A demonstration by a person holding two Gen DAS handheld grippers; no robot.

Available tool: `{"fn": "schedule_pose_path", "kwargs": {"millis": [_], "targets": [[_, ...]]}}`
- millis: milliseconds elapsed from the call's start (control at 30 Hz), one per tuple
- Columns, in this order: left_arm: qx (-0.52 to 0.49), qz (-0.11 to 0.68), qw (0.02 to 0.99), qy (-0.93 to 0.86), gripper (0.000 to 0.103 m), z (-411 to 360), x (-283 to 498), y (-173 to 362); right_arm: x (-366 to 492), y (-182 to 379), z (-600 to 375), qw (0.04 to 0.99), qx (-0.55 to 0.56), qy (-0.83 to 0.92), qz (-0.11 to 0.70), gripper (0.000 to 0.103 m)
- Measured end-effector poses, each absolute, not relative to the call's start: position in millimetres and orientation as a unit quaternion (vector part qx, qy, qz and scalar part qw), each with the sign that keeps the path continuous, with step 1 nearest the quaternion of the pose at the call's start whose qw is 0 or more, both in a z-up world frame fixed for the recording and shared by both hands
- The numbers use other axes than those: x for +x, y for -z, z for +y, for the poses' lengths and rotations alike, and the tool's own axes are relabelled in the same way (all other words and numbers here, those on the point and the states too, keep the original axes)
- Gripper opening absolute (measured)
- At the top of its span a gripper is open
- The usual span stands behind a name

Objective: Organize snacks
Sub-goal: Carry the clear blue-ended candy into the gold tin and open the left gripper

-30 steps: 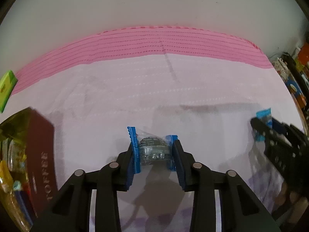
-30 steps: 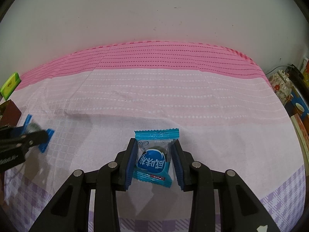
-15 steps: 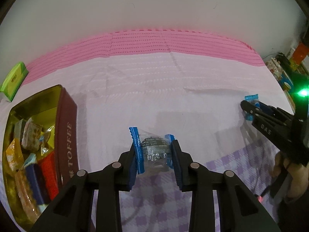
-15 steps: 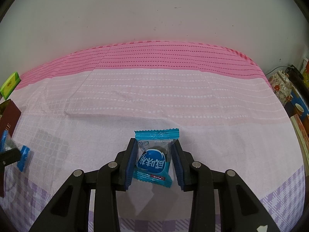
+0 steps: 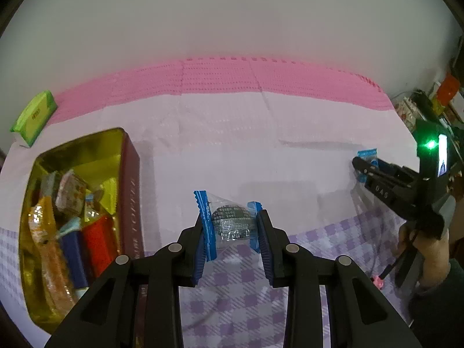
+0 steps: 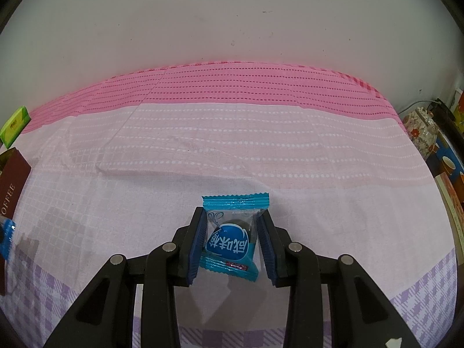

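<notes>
1. The left candy (image 5: 233, 226), a dark sweet in a clear wrapper with blue crimped ends, sits crosswise between the jaws of the left gripper (image 5: 232, 232), which are closed on it and hold it clear of the cloth.
2. The right candy (image 6: 232, 239), in a teal wrapper with a blue label, stands end-up between the jaws of the right gripper (image 6: 232, 237), which are clamped on its sides, its lower crimp close to the cloth or touching it.
3. The tin (image 5: 121, 156), gold inside and maroon outside, lies open to the left of the left gripper and a little ahead of it, already part full of wrapped snacks (image 5: 69, 200).
4. The relation that matters: the tin's long side runs away from the camera, and the left gripper is much nearer it; the right gripper is well apart, over on the far right.
5. My reading is that the left candy goes in first, by a sideways carry over the near maroon wall.
6. All of this rests on a table under a pink and lilac tablecloth (image 6: 232, 133), with a green packet (image 5: 33, 119) near the back left edge.
</notes>
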State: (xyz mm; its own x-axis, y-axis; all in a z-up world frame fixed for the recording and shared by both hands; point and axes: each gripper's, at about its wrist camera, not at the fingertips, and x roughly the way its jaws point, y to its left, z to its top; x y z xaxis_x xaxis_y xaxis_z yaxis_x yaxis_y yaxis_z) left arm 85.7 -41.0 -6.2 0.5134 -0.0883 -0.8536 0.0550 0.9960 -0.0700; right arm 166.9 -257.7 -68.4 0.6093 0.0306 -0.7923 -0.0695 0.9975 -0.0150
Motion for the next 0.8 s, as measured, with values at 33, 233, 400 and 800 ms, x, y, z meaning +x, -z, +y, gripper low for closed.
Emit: {"fn": "schedule_pose_path", "kwargs": {"millis": [33,233,400,800], "targets": [[-0.018,0.49,0.871,0.041,0.033,-39.7,84.7,3.0,166.9,68.4,-257.8,0.897,-0.022,-0.028,0.441,0.034],[-0.03,0.482,0.875,0.03,0.033,-25.4,82.8,-12.0,167.0,68.4,-257.6,0.897,-0.023,-0.028,0.441,0.034],[-0.043,0.475,0.879,0.009,0.033,-4.6,82.8,-23.5,167.0,68.4,-257.7,0.897,-0.023,-0.028,0.441,0.034],[-0.032,0.467,0.883,-0.043,0.033,43.9,82.8,-38.4,167.0,68.3,-257.5,0.897,-0.023,-0.028,0.441,0.034]]}}
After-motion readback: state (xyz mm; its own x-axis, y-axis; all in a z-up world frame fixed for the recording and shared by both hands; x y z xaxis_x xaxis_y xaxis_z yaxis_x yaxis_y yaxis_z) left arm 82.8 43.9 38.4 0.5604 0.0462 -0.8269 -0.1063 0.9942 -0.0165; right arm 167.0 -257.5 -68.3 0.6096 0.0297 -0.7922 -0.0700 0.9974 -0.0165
